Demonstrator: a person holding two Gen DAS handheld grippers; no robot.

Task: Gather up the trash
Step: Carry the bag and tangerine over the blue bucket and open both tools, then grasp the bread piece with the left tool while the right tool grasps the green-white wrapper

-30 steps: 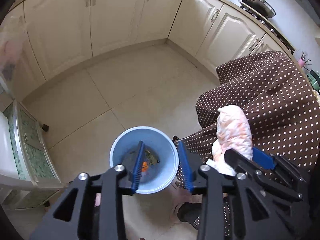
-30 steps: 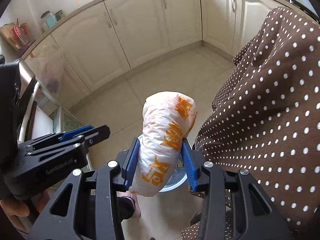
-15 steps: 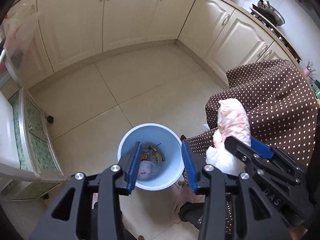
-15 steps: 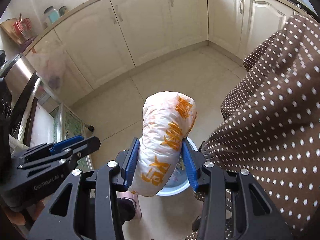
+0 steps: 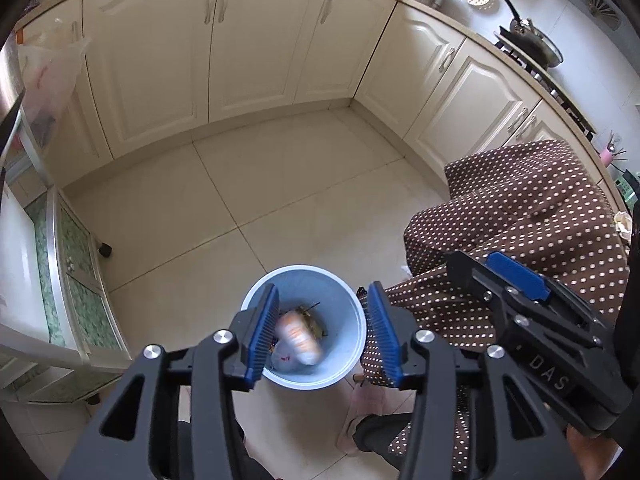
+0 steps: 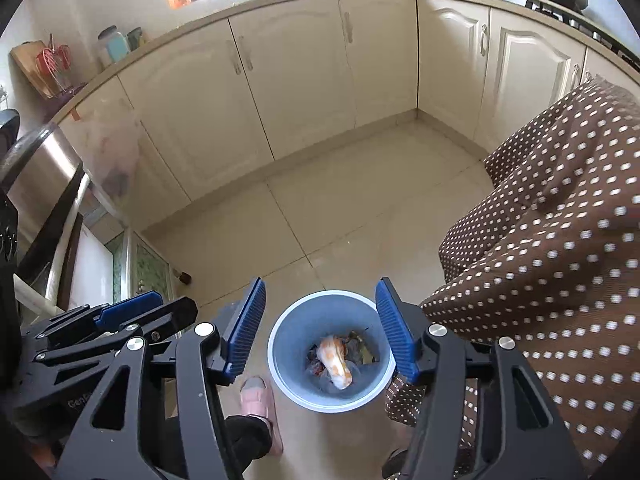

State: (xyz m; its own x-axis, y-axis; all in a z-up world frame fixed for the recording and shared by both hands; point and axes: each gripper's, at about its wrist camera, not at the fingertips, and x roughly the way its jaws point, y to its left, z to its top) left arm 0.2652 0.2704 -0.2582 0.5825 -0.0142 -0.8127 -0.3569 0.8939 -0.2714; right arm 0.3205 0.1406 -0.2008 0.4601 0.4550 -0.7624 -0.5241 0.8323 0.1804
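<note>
1. the right gripper [image 6: 320, 328], black-framed with blue ribbed pads, is held with its jaws spread wide and nothing between them.
2. straight below the gap of those jaws, the round light-blue plastic bin [image 6: 280, 372] is seen standing on the pale tiled floor [image 6: 340, 220].
3. the white-and-orange printed plastic bag [image 6: 335, 360] is found inside that bin, lying on dark scraps of other rubbish; it is blurred in the left wrist view, so whether it has settled cannot be told.
4. the left gripper [image 5: 322, 334], of the same build, is also held parted and empty, the same bin [image 5: 352, 344] being seen beneath and between its pads.
5. to the right of both grippers, a brown cloth with white polka dots [image 6: 560, 260] is draped, its lower edge hanging just beside the bin.
6. further out, cream kitchen cabinets [image 6: 300, 80] are ranged along the far walls.
7. this piece of trash is judged to be collected; no other loose rubbish is seen on the floor, so what is left cannot be told from these views.
</note>
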